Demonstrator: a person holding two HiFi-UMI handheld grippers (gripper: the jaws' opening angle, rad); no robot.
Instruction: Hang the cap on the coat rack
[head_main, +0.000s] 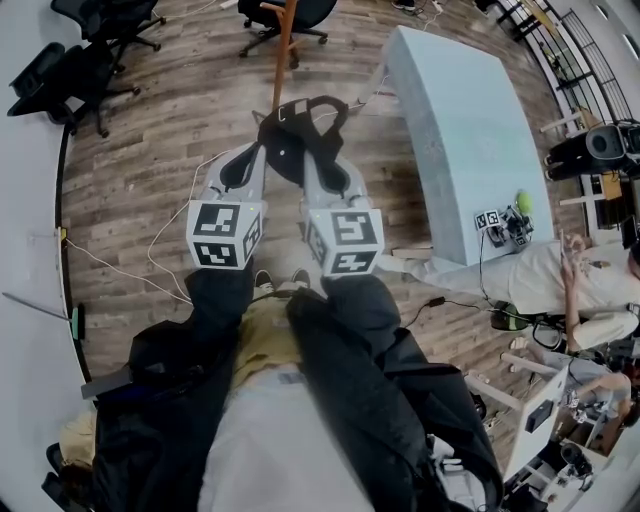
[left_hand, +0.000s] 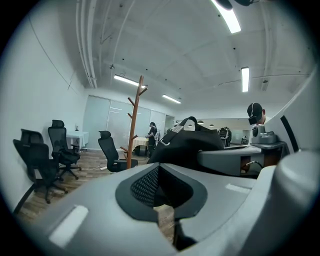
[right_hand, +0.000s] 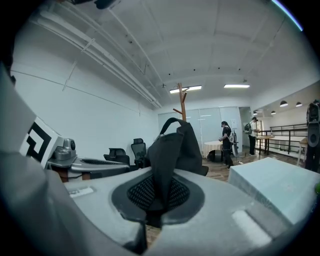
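Observation:
The black cap (head_main: 300, 135) hangs in front of me, and my right gripper (head_main: 320, 168) is shut on its fabric. In the right gripper view the cap (right_hand: 172, 147) rises from between the dark pads of the right gripper (right_hand: 159, 192). My left gripper (head_main: 256, 162) is level with it just to the left, its jaws shut with nothing in them; its tip is beside the cap's left edge. The left gripper view shows the left gripper (left_hand: 159, 182) with the cap (left_hand: 187, 142) off to the right. The wooden coat rack (head_main: 286, 40) stands ahead on the floor, its pegs (left_hand: 133, 107) bare.
A long light-blue table (head_main: 460, 120) stands to the right of the rack. Black office chairs (head_main: 90, 60) are at the far left and one behind the rack (head_main: 290, 15). A person (head_main: 570, 280) sits at the right. Cables (head_main: 170, 225) run over the wooden floor.

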